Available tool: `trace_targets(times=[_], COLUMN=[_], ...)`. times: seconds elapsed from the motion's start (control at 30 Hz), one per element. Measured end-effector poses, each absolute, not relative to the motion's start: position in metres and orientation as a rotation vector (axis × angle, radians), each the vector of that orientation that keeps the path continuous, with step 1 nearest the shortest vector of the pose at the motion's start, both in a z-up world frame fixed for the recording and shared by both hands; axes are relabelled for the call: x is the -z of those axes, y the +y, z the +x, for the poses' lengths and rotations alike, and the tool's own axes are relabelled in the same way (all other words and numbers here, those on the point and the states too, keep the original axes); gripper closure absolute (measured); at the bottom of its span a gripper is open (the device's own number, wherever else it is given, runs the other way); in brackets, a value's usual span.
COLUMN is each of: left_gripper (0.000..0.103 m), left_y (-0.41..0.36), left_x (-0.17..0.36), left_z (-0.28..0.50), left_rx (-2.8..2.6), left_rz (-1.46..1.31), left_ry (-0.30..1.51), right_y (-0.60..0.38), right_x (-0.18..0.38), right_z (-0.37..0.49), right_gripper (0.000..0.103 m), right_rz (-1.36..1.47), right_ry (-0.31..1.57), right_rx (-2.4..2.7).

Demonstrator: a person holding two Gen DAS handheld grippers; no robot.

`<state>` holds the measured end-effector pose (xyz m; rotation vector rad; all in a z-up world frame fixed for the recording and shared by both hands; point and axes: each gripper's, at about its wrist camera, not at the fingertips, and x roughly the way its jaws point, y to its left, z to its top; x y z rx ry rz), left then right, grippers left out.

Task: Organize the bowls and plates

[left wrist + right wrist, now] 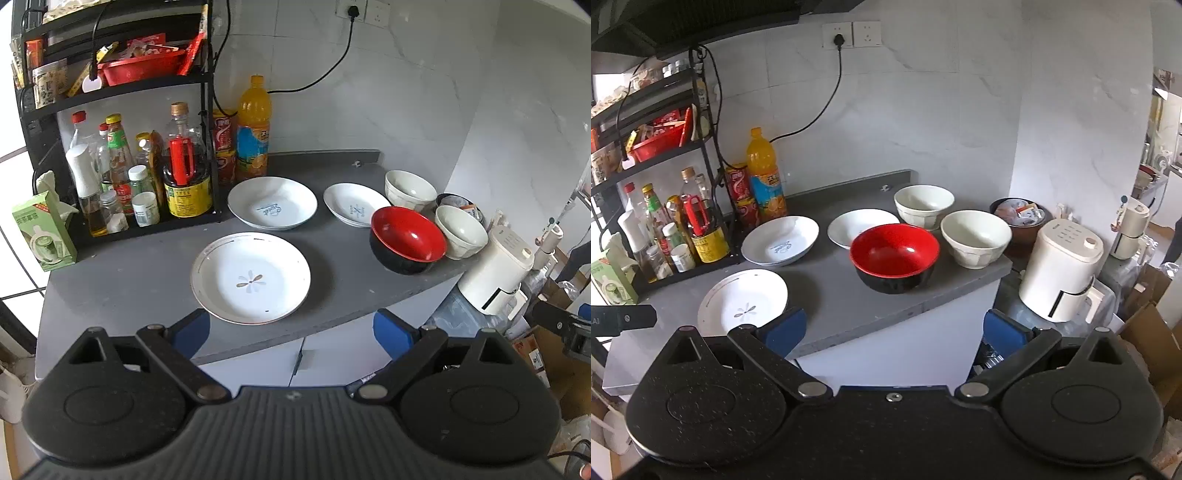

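**Crockery laid out singly, both grippers unloaded**

Bench [147, 266] seen from its front edge, carrying three plates and three bowls, none stacked. In the left wrist view the flower plate [251, 277] lies nearest, at 12 o'clock from the left gripper [291, 332]; the lettered plate [272, 202] sits behind it, and the small plate [355, 204] at 1 o'clock. The red bowl [894, 257] stands at 12 o'clock from the right gripper [894, 328], just in front of the small plate, with two white bowls [976, 238] at 1 o'clock. Both pairs of fingers are spread wide, holding nothing, short of the bench edge.

Judged step: the first pick-up, with plates to nest on plates and bowls in bowls. Glazed rims are slippery, so a finger should slide under the plate's lip and pinch the rim squarely. The flower plate looks widest and suits the bottom of the stack. The condiment rack [122, 155] at 10 o'clock crowds the lettered plate.
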<state>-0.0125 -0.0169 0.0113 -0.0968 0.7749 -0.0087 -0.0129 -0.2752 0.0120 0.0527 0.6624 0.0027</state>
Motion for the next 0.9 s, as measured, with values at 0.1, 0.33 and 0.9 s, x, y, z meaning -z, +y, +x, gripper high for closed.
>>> trace_targets(times=[0.1, 0.33, 0.9], left_gripper=[0.009, 0.009, 0.009], left_y=[-0.021, -0.024, -0.021], left_x=[-0.011, -0.011, -0.02], left_z=[-0.013, -0.017, -0.026], left_rx=[0.018, 0.018, 0.013], left_rz=[-0.095, -0.103, -0.102], left_ry=[0.78, 0.786, 0.776], right_y=[-0.28, -0.287, -0.285], right_x=[-0.011, -0.007, -0.008], right_z=[-0.016, -0.021, -0.022], right_gripper=[0.0, 0.0, 0.0], right_rz=[0.044, 0.071, 0.072], right_ry=[0.666, 0.7, 0.699], right_rx=[0.003, -0.002, -0.009])
